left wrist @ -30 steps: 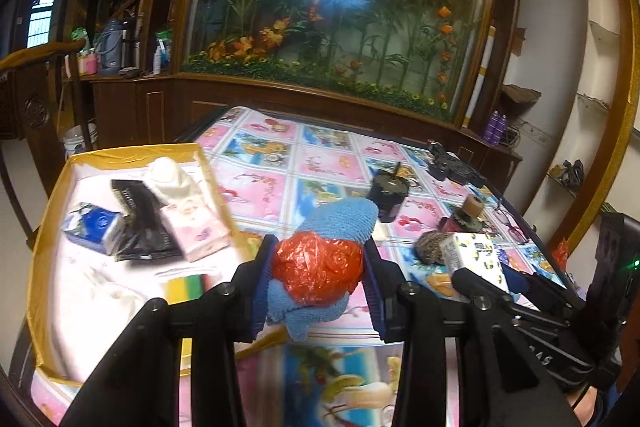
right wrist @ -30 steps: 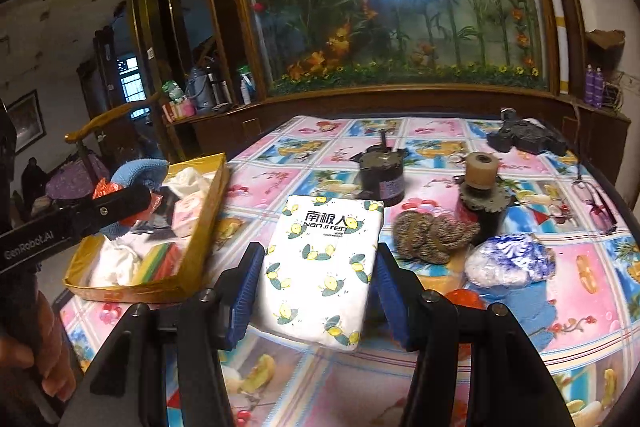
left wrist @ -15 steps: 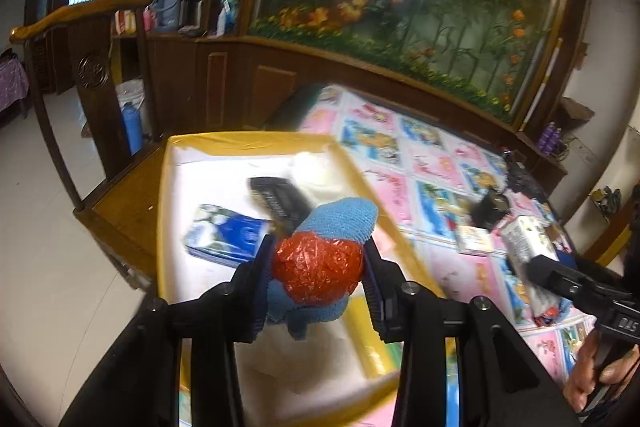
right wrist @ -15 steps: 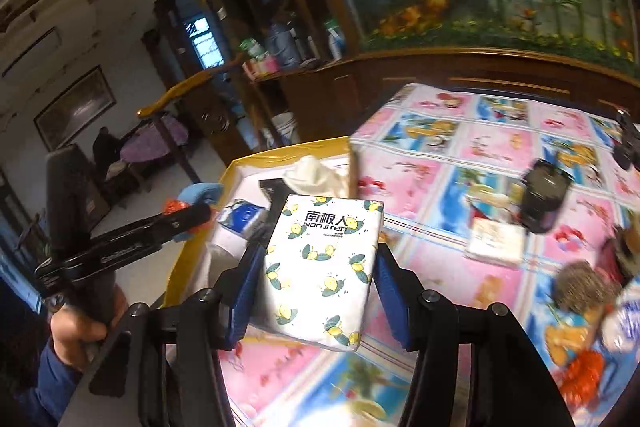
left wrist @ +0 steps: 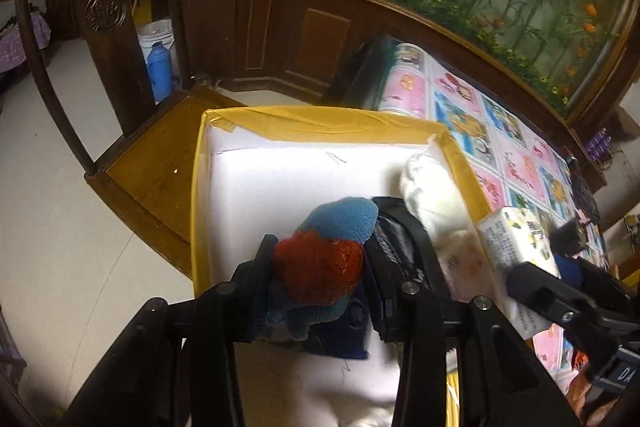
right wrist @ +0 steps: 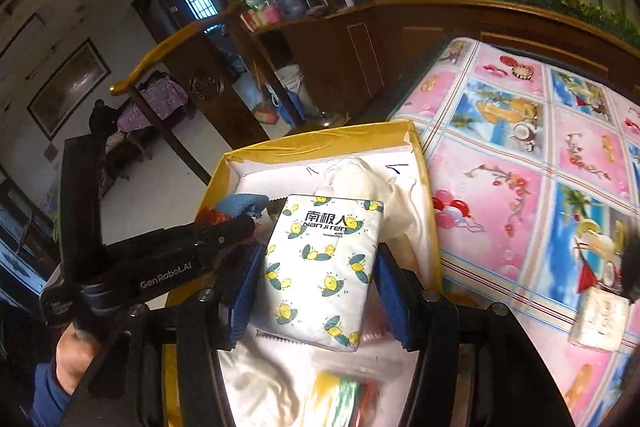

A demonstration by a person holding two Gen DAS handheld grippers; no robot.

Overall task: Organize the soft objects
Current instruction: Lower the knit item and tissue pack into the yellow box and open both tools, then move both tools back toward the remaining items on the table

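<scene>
Soft bundle of blue knit cloth wrapped round crumpled red-orange plastic (left wrist: 320, 267) pinched in left claw (left wrist: 318, 277), hanging over white-lined yellow cardboard box (left wrist: 320, 125). Blue end points away and up toward far box wall; long axis runs along claw fingers. Below and right: black pouch (left wrist: 394, 227), white fluffy cloth (left wrist: 430, 199). Risk: letting go here drops bundle onto black pouch, could roll; loose plastic may snag on pads.

Right wrist view: white tissue pack with yellow lemon print (right wrist: 322, 269) clamped in right claw (right wrist: 316, 277), over same box (right wrist: 320, 141) beside pink picture-tile worktop (right wrist: 520, 187). Long axis points forward, printed label at far end. Left claw (right wrist: 224, 229) just beside. Risk: claws crowding, may collide on release; pack could land on white cloth and tip.
</scene>
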